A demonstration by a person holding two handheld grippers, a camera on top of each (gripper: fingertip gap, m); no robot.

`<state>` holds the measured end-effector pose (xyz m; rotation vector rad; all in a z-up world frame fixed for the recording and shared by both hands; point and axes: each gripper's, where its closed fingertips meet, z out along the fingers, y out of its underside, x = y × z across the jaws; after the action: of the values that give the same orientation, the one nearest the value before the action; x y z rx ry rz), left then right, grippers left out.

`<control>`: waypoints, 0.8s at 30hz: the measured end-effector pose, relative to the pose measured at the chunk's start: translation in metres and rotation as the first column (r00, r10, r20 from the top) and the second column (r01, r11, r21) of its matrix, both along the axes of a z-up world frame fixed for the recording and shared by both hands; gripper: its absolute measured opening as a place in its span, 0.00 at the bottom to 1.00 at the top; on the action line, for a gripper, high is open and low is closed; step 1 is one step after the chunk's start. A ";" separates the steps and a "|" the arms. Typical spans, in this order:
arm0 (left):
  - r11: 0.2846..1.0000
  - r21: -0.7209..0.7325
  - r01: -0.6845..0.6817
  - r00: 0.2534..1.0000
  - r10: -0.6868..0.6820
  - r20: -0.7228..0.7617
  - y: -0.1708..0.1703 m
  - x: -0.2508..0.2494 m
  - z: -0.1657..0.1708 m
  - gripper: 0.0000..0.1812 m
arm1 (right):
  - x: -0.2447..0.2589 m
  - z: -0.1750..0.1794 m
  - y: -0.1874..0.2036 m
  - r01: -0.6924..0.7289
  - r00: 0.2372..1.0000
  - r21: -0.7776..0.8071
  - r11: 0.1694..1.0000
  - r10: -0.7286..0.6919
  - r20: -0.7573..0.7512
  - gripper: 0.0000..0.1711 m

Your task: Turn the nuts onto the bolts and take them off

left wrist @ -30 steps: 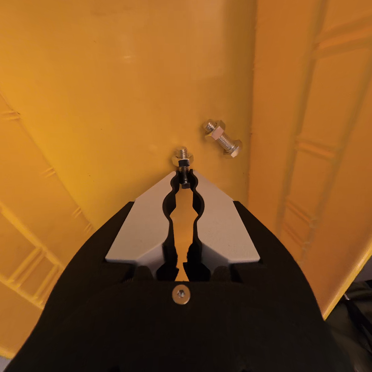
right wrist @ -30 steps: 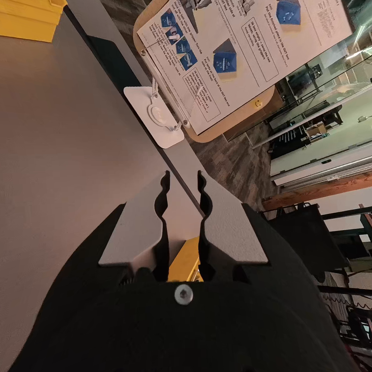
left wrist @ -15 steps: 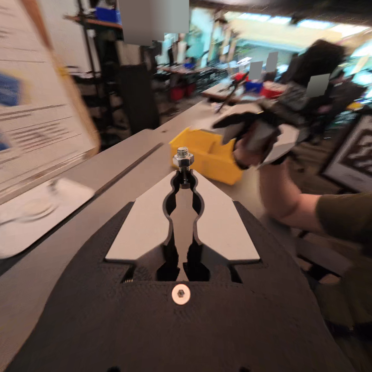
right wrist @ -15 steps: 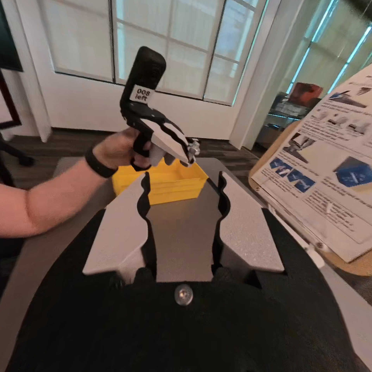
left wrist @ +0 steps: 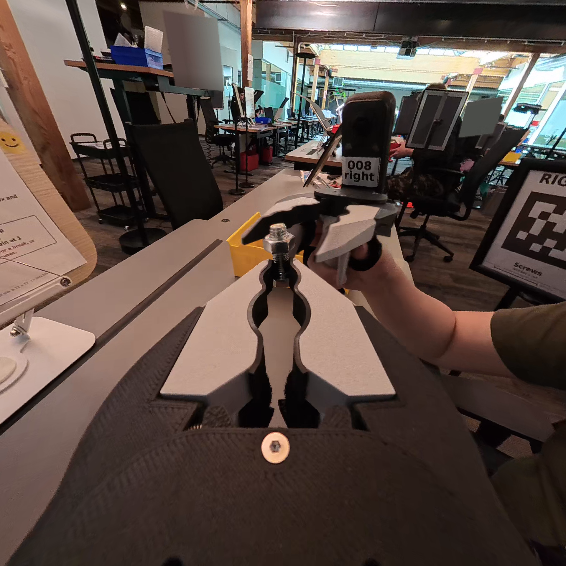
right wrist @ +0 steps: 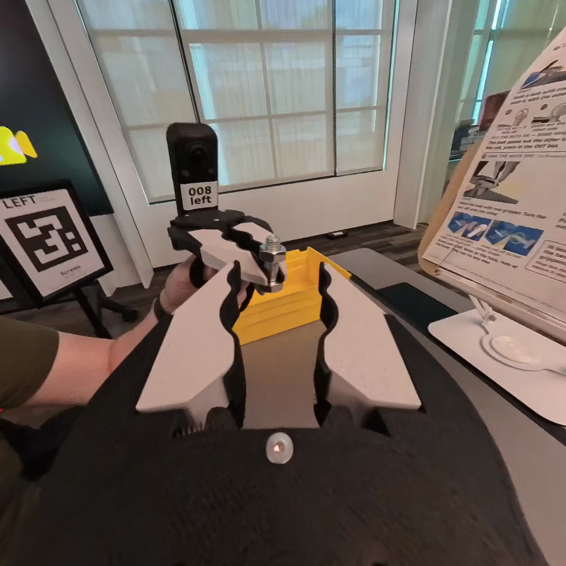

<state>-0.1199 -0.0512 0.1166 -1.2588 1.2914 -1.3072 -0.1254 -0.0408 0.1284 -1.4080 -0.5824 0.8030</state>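
My left gripper (left wrist: 279, 267) is shut on the lower shank of a silver bolt (left wrist: 277, 229) and holds it upright above the grey table (left wrist: 153, 306). A hex nut (left wrist: 278, 244) sits on the thread near the bolt's top. My right gripper (right wrist: 277, 269) is open and empty, facing the left one at close range. The bolt (right wrist: 272, 269) and nut (right wrist: 272, 252) show between its fingertips, apart from both. In the left wrist view its fingers (left wrist: 346, 232) spread just behind the nut. A hand holds each gripper.
A yellow bin (left wrist: 245, 254) stands on the table behind the bolt, and it also shows in the right wrist view (right wrist: 291, 309). An instruction board (right wrist: 505, 214) on a white stand (right wrist: 477, 361) is along the table's side. Framed marker signs (right wrist: 52, 242) stand beyond the table. Left and right tips are no more than a few centimetres apart.
My left gripper has lifted the bolt out of the yellow bin to above the table. My right gripper has swung round to face it, opened wider and come close to the nut.
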 end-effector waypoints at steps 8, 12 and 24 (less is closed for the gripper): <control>0.999 0.013 0.045 0.999 -0.045 0.016 -0.015 -0.005 0.008 0.04 | 0.010 0.015 -0.006 -0.044 0.997 0.036 0.998 0.046 -0.059 0.22; 0.998 -0.001 0.069 0.997 -0.069 0.036 -0.021 -0.010 0.015 0.04 | 0.014 0.028 -0.019 -0.083 0.989 0.045 0.996 0.088 -0.119 0.23; 0.994 -0.007 0.112 0.992 -0.111 0.057 -0.031 -0.012 0.022 0.04 | 0.001 0.026 -0.023 -0.099 0.992 0.048 0.994 0.102 -0.069 0.28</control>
<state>-0.1319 -0.0823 0.1385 -1.1625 1.3328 -1.4198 -0.1242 -0.0641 0.1540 -1.3118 -0.6161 0.9123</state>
